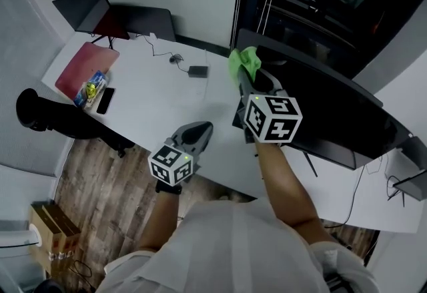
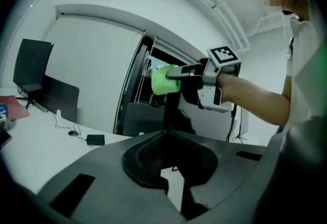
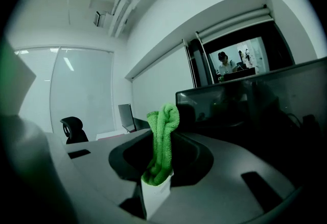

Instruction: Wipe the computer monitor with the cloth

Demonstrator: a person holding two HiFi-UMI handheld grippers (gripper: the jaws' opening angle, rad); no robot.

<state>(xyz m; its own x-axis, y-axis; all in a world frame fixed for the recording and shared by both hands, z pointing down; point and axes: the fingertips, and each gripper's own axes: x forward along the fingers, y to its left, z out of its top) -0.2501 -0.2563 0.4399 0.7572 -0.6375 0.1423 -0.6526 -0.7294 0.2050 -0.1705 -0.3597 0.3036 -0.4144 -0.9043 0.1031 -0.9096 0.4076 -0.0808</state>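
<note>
The black computer monitor (image 1: 333, 108) stands along the right side of the white desk (image 1: 153, 105), its dark screen filling the right of the right gripper view (image 3: 255, 100). My right gripper (image 1: 250, 75) is shut on a bright green cloth (image 1: 243, 60), held at the monitor's left end near its top edge. The cloth (image 3: 162, 141) stands bunched upright between the jaws. My left gripper (image 1: 200, 128) hangs lower over the desk's front edge, jaws closed together and empty (image 2: 166, 133). From there I see the cloth (image 2: 163, 79) at the monitor's thin edge (image 2: 171, 110).
At the desk's back left stand a dark laptop screen (image 1: 83, 8), a red folder (image 1: 87, 65), a phone (image 1: 105, 99) and a black adapter (image 1: 198, 71) with cables. An office chair (image 1: 40, 115) and cardboard boxes (image 1: 50, 228) stand on the wooden floor at left.
</note>
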